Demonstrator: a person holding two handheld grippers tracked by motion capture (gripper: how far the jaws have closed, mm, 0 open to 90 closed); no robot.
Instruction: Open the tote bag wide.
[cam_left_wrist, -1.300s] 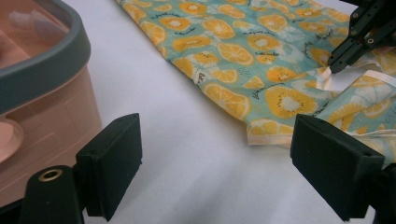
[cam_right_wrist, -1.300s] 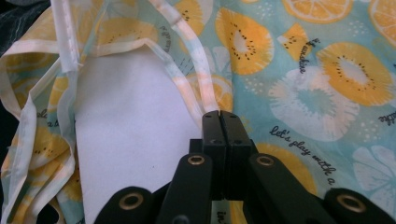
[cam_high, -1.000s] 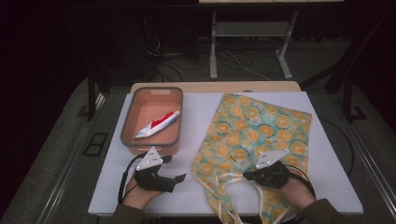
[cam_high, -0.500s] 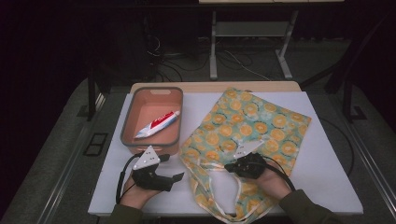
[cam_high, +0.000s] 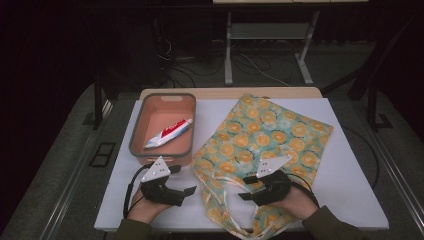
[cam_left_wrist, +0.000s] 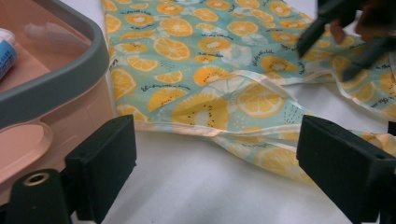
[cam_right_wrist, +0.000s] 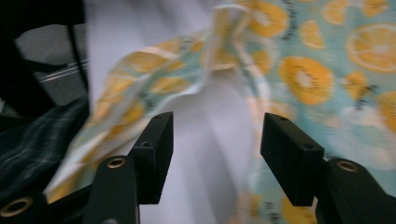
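Working across the white table top (cam_high: 350, 200) from its left: the salmon bin with the grey rim (cam_high: 137, 125) holds a red-and-white toothpaste tube (cam_high: 169, 133) lying slantwise on its floor, cap end toward the far right corner. It looks untouched, so if the tube is meant to go into the bag, that loading has not begun.

Just in front of the bin, the left gripper (cam_high: 187, 192) rests low over the table with its jaws spread wide and nothing between them; in the left gripper view its pads (cam_left_wrist: 105, 165) frame bare table, with the bag's hemmed edge just beyond.

Next comes the orange-slice print tote bag (cam_high: 272, 132), lying flat and partly rumpled on the middle and right of the table. Its long axis runs diagonally: closed bottom toward the far right, mouth and pale handles (cam_high: 230, 185) toward the near edge, by the person.

Over that mouth sits the right gripper (cam_high: 245, 196). Its jaws have just been opening and now stand apart; the right gripper view shows loose fabric beyond the pads (cam_right_wrist: 156, 140), none pinched.

My judgement: the bag is roughly positioned, but its mouth is not yet held open.
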